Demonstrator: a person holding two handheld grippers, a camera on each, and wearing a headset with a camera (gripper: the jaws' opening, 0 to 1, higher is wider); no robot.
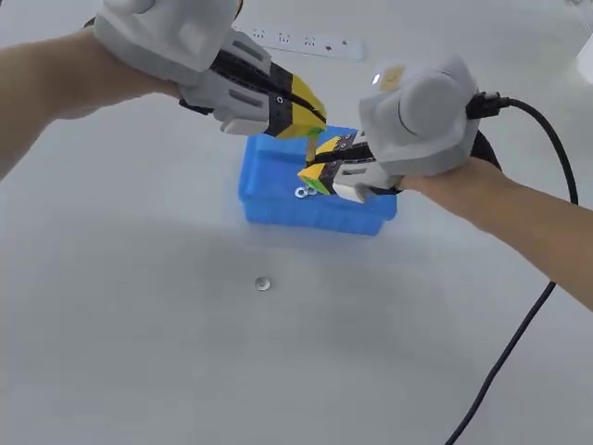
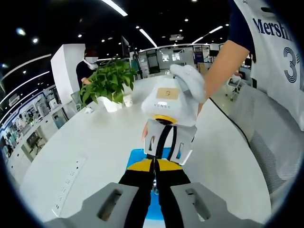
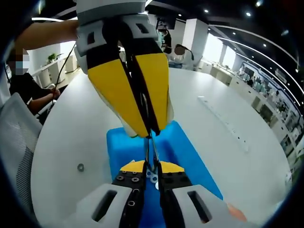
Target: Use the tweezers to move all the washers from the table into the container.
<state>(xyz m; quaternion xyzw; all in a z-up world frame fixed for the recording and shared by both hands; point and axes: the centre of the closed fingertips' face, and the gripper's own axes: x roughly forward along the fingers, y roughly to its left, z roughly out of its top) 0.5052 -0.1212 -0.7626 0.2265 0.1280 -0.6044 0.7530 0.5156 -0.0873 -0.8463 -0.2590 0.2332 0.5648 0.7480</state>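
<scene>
Both grippers meet over a blue container [image 1: 278, 199]. Thin metal tweezers [image 3: 149, 147] run from the yellow jaws of my left gripper [image 1: 315, 119] down into my right gripper [image 1: 309, 176], and both look shut on them. The tweezers' tips hang just above a few washers [image 1: 303, 192] lying inside the container. One washer [image 1: 263, 284] lies on the white table in front of the container; the right gripper view shows that washer [image 3: 80, 167] to the container's left. In the left gripper view my left gripper [image 2: 155, 167] faces the right gripper's white body head on.
A white power strip [image 1: 301, 42] lies at the back of the table. A black cable [image 1: 519, 324] trails from the right gripper across the table's right side. A potted plant [image 2: 110, 83] stands further off on the table.
</scene>
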